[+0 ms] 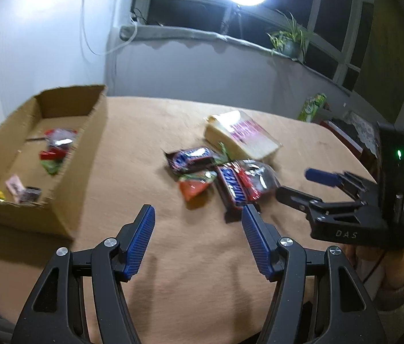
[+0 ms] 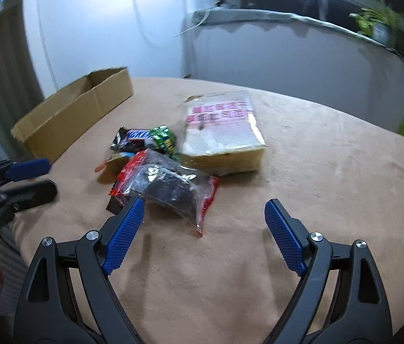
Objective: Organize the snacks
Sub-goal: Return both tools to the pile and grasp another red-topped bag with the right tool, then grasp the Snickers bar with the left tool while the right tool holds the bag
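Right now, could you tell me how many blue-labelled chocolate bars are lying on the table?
2: one chocolate bar on the pile's box side, another nearer the grippers; more may be hidden.

You have a heap of snacks (image 1: 219, 177) lying mid-table on the tan cloth: two dark bars with blue lettering (image 1: 232, 185), a green and red pouch (image 1: 194, 185), a small green packet (image 2: 164, 138), and a clear bag with red edges (image 2: 170, 189) holding something dark, lying on top nearest you. Touching the heap's far side lies a large flat yellowish pack with a pink label (image 2: 224, 134). Your open cardboard box (image 1: 84, 132) stands to the left, well apart, holding several small wrapped snacks (image 1: 55, 149).
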`<state>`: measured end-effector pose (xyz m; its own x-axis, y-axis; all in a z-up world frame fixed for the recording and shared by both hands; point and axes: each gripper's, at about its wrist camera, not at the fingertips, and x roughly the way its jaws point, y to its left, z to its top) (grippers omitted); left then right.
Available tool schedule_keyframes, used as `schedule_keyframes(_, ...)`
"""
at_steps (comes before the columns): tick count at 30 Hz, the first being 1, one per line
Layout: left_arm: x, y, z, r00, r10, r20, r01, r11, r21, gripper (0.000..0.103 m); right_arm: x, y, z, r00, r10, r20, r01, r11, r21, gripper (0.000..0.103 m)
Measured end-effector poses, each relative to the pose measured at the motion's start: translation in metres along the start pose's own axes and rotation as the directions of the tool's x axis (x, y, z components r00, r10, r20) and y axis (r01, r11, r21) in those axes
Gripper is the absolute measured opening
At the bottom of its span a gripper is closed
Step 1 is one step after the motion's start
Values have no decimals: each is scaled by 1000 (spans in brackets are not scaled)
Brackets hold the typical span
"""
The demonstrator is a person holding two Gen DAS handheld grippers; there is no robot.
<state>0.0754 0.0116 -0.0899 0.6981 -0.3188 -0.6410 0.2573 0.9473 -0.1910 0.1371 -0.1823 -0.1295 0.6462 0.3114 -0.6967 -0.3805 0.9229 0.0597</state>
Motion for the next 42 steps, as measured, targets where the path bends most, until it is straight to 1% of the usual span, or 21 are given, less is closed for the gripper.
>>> schedule_keyframes(4, 17, -10, -5, 999, -24, -47, 25, 1000, 17, 63, 10, 13, 13, 999, 36, -19, -37, 995, -93, 89)
schedule_keyframes(6, 23, -14, -7, 997, -34, -63, 36, 999, 21, 63, 13, 18, 17, 999, 38, -18, -40, 991, -126, 89)
schedule_keyframes(9, 29, -17, -9, 996, -45, -80, 47, 999, 25, 63, 23, 22, 22, 997, 62, -43, -68, 985, -160, 88)
schedule_keyframes(11, 32, -19, -10, 995, -44, -91, 47, 999, 28, 63, 28, 23, 22, 991, 105, -80, -117, 980, -160, 73)
schedule_keyframes(13, 35, -19, -9, 994, -49, -97, 52, 998, 26, 63, 26, 23, 20, 986, 144, -79, -155, 978, -141, 55)
schedule_keyframes(15, 38, -21, -7, 993, -55, -101, 57, 998, 24, 63, 22, 21, 16, 986, 152, -73, -160, 979, -124, 50)
schedule_keyframes(18, 44, -26, -3, 991, -72, -109, 76, 997, 27, 63, 13, 6, 7, 986, 156, -55, -159, 986, -56, 45)
schedule_keyframes(19, 46, -29, -2, 991, -71, -111, 75, 997, 26, 63, 9, 0, 3, 985, 165, -46, -166, 986, -29, 39)
schedule_keyframes(20, 48, -31, -1, 991, -71, -115, 74, 997, 24, 63, 5, -5, 0, 986, 161, -39, -162, 987, -11, 36)
schedule_keyframes(24, 56, -38, 3, 990, -82, -116, 85, 996, 17, 63, -8, -22, -14, 990, 137, -18, -136, 989, 48, 36)
schedule_keyframes(28, 67, -44, 8, 992, -52, -117, 55, 998, 26, 62, -15, -32, -23, 990, 138, 8, -138, 987, 80, 35)
schedule_keyframes(29, 69, -45, 9, 993, -37, -116, 41, 999, 33, 55, -17, -33, -24, 990, 138, 15, -138, 987, 84, 35)
schedule_keyframes(30, 71, -46, 10, 993, -23, -118, 28, 999, 36, 45, -18, -34, -25, 990, 139, 21, -140, 986, 89, 35)
schedule_keyframes(31, 72, -45, 10, 993, -15, -117, 20, 999, 35, 42, -20, -35, -27, 990, 140, 31, -143, 985, 97, 34)
schedule_keyframes(32, 72, -43, 10, 993, -12, -114, 16, 999, 30, 36, -20, -36, -28, 989, 142, 36, -145, 984, 100, 34)
schedule_keyframes(33, 73, -42, 10, 993, -13, -114, 16, 1000, 26, 32, -20, -36, -28, 989, 142, 42, -146, 984, 103, 34)
schedule_keyframes(36, 71, -38, 10, 994, -11, -107, 12, 1000, 14, 28, -23, -37, -28, 988, 140, 64, -147, 983, 112, 34)
schedule_keyframes(39, 70, -40, 7, 995, 0, -97, 2, 1000, 19, 28, -27, -41, -30, 987, 139, 81, -149, 980, 130, 34)
schedule_keyframes(42, 65, -41, 6, 996, -3, -89, 4, 1000, 12, 28, -31, -44, -31, 986, 136, 92, -149, 978, 149, 34)
